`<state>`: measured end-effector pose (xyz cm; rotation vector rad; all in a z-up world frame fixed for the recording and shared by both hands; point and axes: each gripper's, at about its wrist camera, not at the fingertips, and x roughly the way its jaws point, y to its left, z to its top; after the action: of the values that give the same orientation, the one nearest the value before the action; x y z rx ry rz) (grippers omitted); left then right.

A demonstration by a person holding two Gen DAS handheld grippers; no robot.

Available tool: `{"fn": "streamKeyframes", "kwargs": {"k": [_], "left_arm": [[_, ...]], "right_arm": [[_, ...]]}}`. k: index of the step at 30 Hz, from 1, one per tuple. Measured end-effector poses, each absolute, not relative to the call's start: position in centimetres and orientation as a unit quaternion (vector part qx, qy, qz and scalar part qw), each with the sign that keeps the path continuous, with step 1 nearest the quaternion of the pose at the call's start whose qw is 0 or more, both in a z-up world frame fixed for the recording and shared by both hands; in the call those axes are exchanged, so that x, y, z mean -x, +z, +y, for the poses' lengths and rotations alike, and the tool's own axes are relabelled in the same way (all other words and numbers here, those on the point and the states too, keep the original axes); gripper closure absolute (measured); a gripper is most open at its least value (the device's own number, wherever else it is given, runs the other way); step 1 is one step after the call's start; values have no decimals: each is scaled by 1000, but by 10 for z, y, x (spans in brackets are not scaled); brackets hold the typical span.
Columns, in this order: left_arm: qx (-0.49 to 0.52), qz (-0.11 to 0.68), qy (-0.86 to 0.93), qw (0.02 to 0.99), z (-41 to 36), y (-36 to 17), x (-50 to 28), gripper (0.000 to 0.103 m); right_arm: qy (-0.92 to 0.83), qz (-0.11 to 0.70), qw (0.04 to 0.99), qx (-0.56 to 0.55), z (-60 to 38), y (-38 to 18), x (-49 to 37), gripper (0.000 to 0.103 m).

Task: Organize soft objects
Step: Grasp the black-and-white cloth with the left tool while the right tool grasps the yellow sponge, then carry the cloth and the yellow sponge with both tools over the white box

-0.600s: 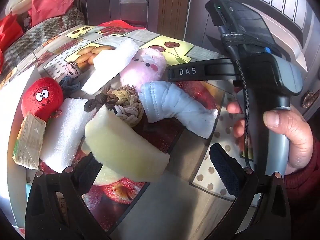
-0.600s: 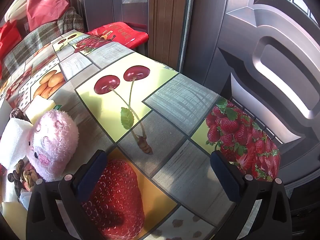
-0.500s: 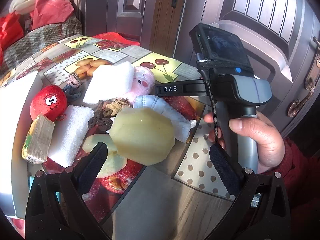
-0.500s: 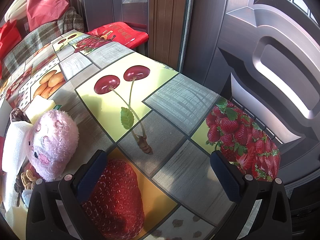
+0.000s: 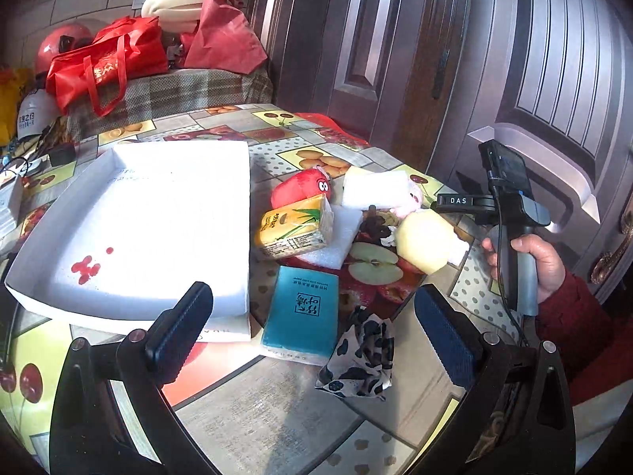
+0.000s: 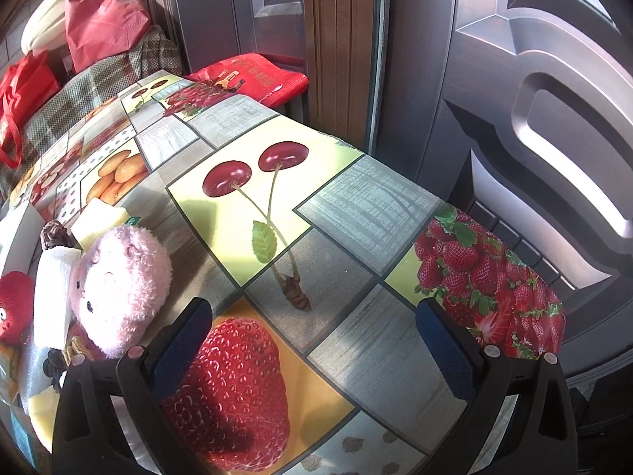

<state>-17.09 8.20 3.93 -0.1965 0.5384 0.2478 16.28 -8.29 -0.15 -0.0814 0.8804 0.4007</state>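
Note:
A pile of soft things lies on the table in the left wrist view: a red plush with eyes [image 5: 302,190], a yellow tissue pack [image 5: 294,229], white foam pieces [image 5: 374,192], a pale yellow sponge [image 5: 425,239], a blue tissue pack [image 5: 302,312] and a leopard-print cloth [image 5: 362,356]. A white tray [image 5: 237,182] lies left of them, empty. My left gripper [image 5: 312,328] is open and empty, above the blue pack. My right gripper [image 6: 316,344] is open and empty over the tablecloth, right of a pink plush [image 6: 118,285].
Red bags [image 5: 103,63] and a helmet sit on a checked surface behind the table. Dark doors [image 6: 514,118] stand close to the table's right edge. The right gripper's body and the hand holding it [image 5: 514,233] show beside the pile.
My left gripper has pulled back and turned left, away from the yellow sponge; the tray and the blue pack have come into view. The right gripper has barely moved.

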Motion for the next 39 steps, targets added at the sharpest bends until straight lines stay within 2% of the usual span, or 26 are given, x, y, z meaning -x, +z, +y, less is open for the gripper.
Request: {"fn": "streamKeyframes", "kwargs": {"k": [2, 4, 6, 9, 13, 17, 21, 23, 28, 29, 30, 31, 32, 34, 39], "left_arm": [[82, 283, 114, 949, 76, 35, 169, 0], [70, 302, 104, 945, 71, 31, 165, 0], [61, 321, 99, 940, 64, 27, 159, 0], [47, 334, 89, 937, 54, 22, 154, 1], [29, 352, 64, 934, 40, 21, 150, 21], [-4, 369, 63, 927, 30, 18, 148, 22], [6, 380, 58, 923, 32, 12, 147, 22], [6, 388, 52, 920, 32, 10, 143, 22], [-15, 404, 48, 913, 26, 6, 133, 22], [-15, 405, 48, 913, 25, 7, 131, 24], [-15, 407, 48, 912, 25, 6, 130, 26], [-16, 408, 51, 911, 25, 6, 129, 36], [-17, 408, 55, 911, 26, 6, 128, 51], [-11, 403, 54, 913, 30, 7, 129, 68], [-7, 371, 61, 927, 31, 16, 139, 71]], "right_arm": [[254, 382, 889, -11, -99, 12, -156, 0], [336, 307, 889, -48, -114, 28, -143, 0], [402, 247, 880, -54, -125, 40, -130, 0], [463, 218, 859, -3, -123, 51, -112, 0], [519, 175, 832, 92, -101, 54, -74, 0], [560, 165, 793, 175, -69, 45, -47, 0], [558, 155, 772, 261, -51, 27, -23, 1], [559, 154, 761, 290, -45, 19, -17, 8], [546, 141, 747, 353, -32, 2, -3, 14], [543, 142, 743, 365, -29, -1, -2, 26], [540, 146, 740, 373, -28, -5, -2, 34], [534, 147, 740, 382, -25, -7, -2, 44], [534, 151, 739, 383, -26, -9, -3, 46], [539, 152, 740, 373, -30, -5, -5, 50], [555, 144, 758, 311, -43, 18, -12, 53]]}}
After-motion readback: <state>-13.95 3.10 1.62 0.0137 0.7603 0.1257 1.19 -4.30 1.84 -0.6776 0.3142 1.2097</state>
